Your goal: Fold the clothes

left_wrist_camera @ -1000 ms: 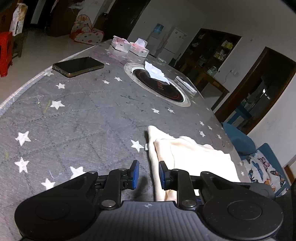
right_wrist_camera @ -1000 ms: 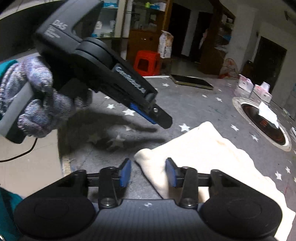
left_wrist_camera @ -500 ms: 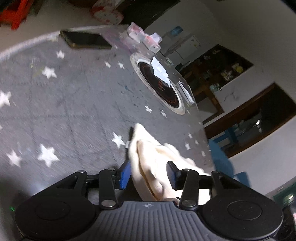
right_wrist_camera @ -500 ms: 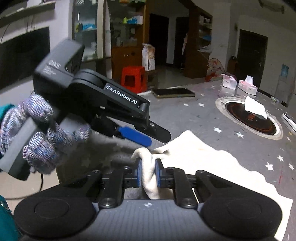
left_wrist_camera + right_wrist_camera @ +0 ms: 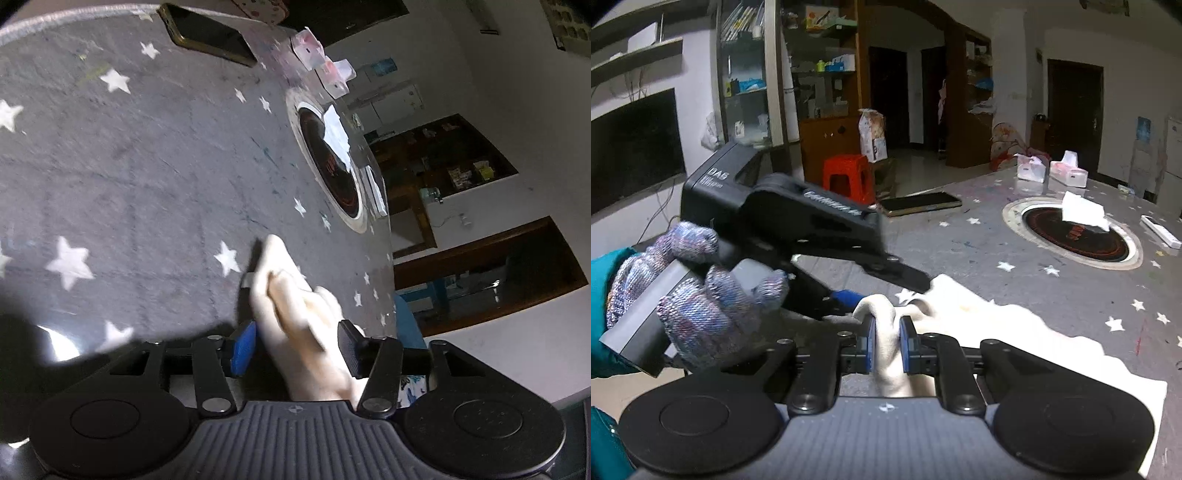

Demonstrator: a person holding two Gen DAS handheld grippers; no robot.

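Dim room light falls on a round bench (image 5: 1015, 288) draped in grey, star-printed cloth, with a dark circular hob (image 5: 1075, 232) set into its middle and a crumpled white tissue (image 5: 1084, 212) lying on it. A cream garment (image 5: 1015, 332) lies along the near edge of the bench, its near corner gathered up. The right gripper (image 5: 885, 343) has its jaws pinching that bunched corner, the blue pads pressed into the fabric on both sides. The left gripper (image 5: 293, 347), held in a gloved hand (image 5: 690, 291), sits at the same corner; its jaws have just been opening and now stand spread, with a fold of the cream cloth between them but not clamped. A dark phone (image 5: 919, 203) rests toward the bench's far edge, two pink-and-white tissue boxes (image 5: 1051, 173) beyond the hob, and a red plastic stool (image 5: 849, 177) on the floor behind.
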